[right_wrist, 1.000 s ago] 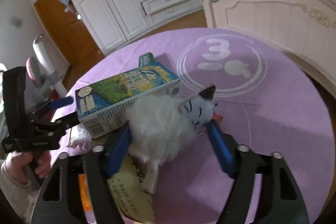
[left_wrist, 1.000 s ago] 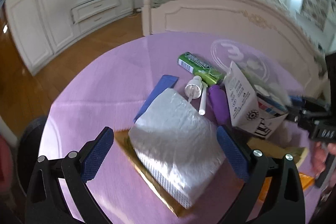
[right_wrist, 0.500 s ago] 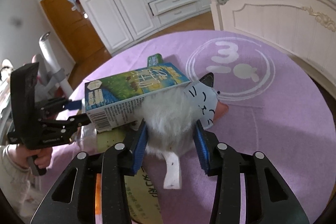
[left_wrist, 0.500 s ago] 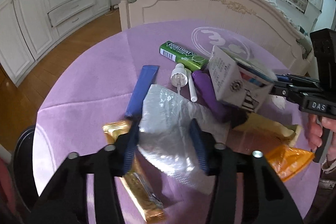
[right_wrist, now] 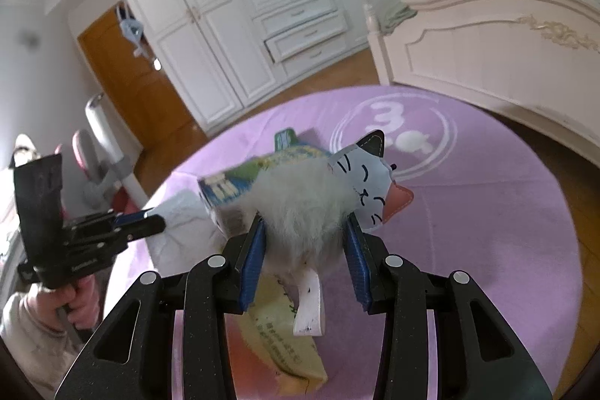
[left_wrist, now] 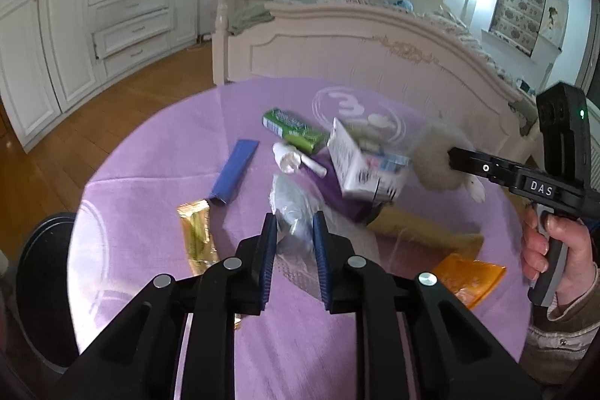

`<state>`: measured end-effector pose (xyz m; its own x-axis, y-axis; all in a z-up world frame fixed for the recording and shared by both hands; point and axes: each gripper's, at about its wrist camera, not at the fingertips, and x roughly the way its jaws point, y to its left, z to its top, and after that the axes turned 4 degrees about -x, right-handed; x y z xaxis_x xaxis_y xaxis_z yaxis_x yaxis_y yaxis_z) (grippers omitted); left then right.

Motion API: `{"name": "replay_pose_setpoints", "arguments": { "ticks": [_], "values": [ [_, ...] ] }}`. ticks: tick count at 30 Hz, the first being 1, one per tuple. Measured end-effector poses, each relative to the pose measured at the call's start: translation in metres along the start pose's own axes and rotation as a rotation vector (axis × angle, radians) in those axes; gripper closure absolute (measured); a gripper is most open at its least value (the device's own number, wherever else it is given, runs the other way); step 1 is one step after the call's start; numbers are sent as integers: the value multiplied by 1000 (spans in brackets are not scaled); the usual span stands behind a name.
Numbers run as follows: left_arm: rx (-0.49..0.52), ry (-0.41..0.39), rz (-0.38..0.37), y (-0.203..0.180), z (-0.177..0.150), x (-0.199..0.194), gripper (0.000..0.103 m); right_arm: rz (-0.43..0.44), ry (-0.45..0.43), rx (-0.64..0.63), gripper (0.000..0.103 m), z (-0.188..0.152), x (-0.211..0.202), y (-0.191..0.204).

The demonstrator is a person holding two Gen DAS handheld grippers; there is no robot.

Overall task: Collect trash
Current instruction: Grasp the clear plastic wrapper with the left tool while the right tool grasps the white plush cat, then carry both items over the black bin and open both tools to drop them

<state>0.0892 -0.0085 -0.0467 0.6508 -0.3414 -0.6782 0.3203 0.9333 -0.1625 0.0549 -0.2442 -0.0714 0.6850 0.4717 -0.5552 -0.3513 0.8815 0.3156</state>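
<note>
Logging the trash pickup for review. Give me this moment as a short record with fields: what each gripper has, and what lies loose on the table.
left gripper: closing on the crumpled clear plastic bag between its fingers
right gripper: fingers pressing on the fluffy cat toy
surface: round table with purple cloth
loose items: green gum pack, blue wrapper, gold wrapper, carton, orange packet

My left gripper [left_wrist: 294, 242] sits low centre of its own view, angled downward, jaws closing on a crumpled bag [left_wrist: 290, 208]. My right gripper [right_wrist: 305, 250] sits low centre of its view, pads pressed into a furry toy [right_wrist: 303, 212]. A hand [left_wrist: 551, 250] grips its handle at right.
</note>
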Motion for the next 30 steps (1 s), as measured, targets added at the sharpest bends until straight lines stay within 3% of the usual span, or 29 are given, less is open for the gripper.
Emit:
{"name": "replay_pose_setpoints", "arguments": {
  "ticks": [6, 15, 22, 30],
  "values": [
    [-33, -59, 15, 8, 2, -32, 84, 9, -43, -13, 63, 5, -23, 13],
    [-97, -123, 48, 33, -9, -70, 84, 54, -44, -69, 63, 13, -25, 47],
    [-190, -190, 93, 84, -20, -107, 84, 133, -13, -154, 63, 32, -2, 104],
    [-315, -251, 153, 152, -40, -139, 84, 229, 69, -252, 63, 54, 56, 190]
  ]
}}
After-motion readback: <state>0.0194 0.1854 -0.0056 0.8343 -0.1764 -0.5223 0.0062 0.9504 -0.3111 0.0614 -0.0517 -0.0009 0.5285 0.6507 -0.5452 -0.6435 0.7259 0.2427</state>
